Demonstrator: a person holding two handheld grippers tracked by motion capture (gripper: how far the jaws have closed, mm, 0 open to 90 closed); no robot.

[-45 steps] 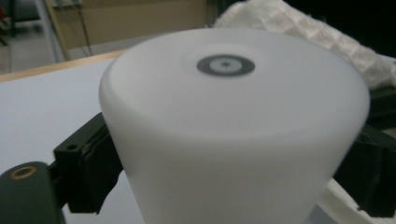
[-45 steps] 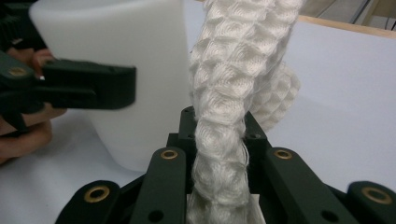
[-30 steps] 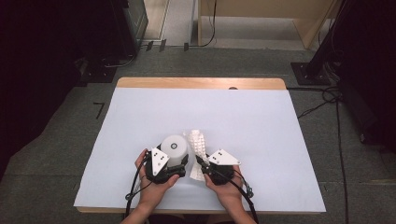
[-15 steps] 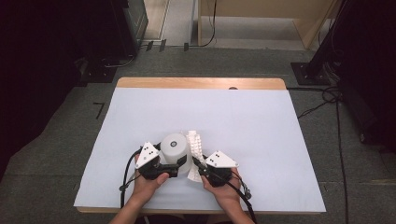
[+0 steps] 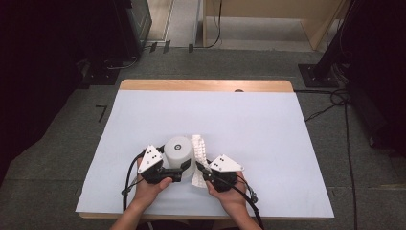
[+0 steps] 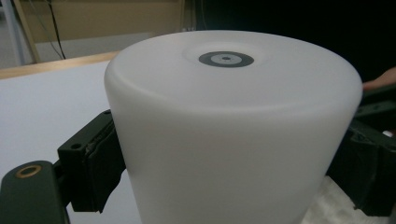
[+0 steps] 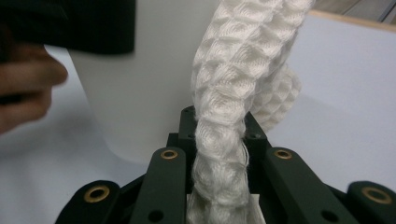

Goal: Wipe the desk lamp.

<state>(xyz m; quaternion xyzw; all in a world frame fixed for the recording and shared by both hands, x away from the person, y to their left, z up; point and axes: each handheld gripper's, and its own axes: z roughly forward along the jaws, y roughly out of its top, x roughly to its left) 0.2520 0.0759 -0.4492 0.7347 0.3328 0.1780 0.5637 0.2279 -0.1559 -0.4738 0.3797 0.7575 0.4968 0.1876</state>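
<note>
Covering a wooden counter [image 5: 143,85] on grey floor, pale sheet [image 5: 268,129], upright white cylinder [image 5: 179,152] clamped by left gripper [image 5: 178,173] jaws, right gripper [image 5: 201,168] jaws pinching waffle cloth [image 5: 198,146] running toward 12 o'clock.

Crowded at the claws, open table beyond

The white cylinder [image 5: 179,152] fills the left gripper [image 5: 182,171] jaws; the waffle cloth [image 5: 199,152] blocks between it and the right gripper [image 5: 198,165]. Ahead and outward, the table [image 5: 268,124] lies open.

1. The cup [image 5: 179,152] is matte white, with a grey-and-black ring mark on top.
2. The cloth [image 5: 198,155] is white with a waffle weave.
3. The table [image 5: 268,129] is pale blue-white, edged in light wood.
</note>
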